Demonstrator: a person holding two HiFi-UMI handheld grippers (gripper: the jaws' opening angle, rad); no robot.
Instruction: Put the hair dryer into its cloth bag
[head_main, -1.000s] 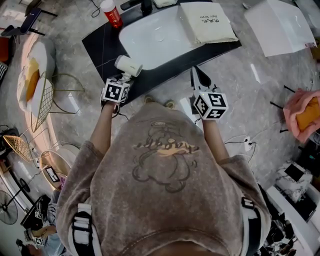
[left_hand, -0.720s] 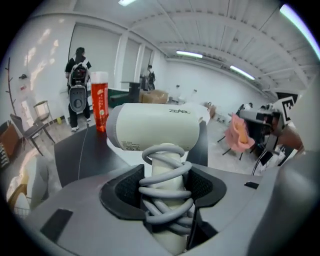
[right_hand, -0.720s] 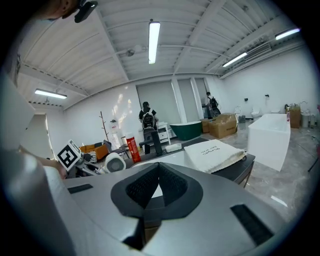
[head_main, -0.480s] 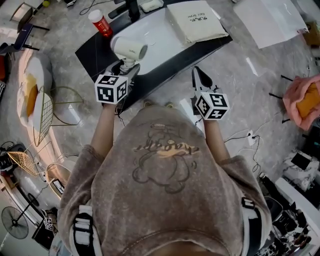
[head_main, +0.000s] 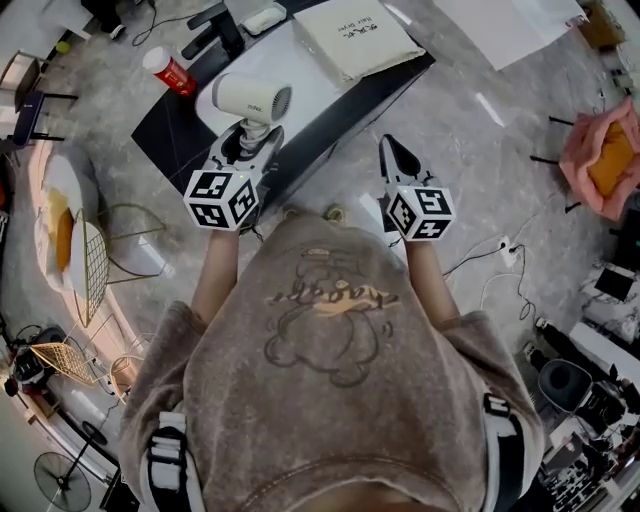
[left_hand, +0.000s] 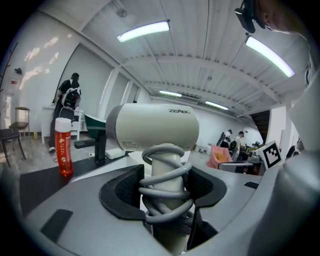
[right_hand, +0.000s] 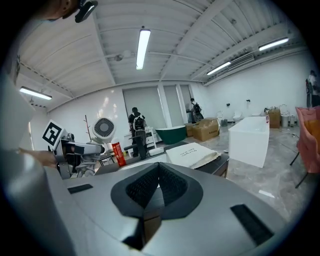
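Left tool (left_hand: 167, 186): jaws part-way apart and clamped on the handle of the hair dryer (left_hand: 152, 127), both pads pressing on the grey cord (left_hand: 165, 202) that is coiled round the handle. The barrel sits crosswise above the jaws, and the handle runs down between them.

Right tool (right_hand: 157, 182): clenched, pads together, nothing between them.

Location: the hair dryer is held in the air over the near edge of the desk (head_main: 172, 128). The cloth bag (head_main: 358, 35) lies flat on the far part of the desk, well apart from the dryer. A red bottle (head_main: 168, 72) stands off to the left, clear of the route.

Handling, judged:
- Dryer shell looks like smooth, hard, rigid plastic. The weight is likely in the barrel, so it is top-heavy above the grip.
- The cord loops are springy and may slide on the handle, so the hold is on a compliant layer. Expect some rocking if it is swung quickly.
- The handle remains the best place to hold it. The barrel is too wide and slick.
- The bag is soft and limp, and its mouth lies closed. The free tool should pinch one layer at the open edge and lift it, then the dryer goes in barrel first.
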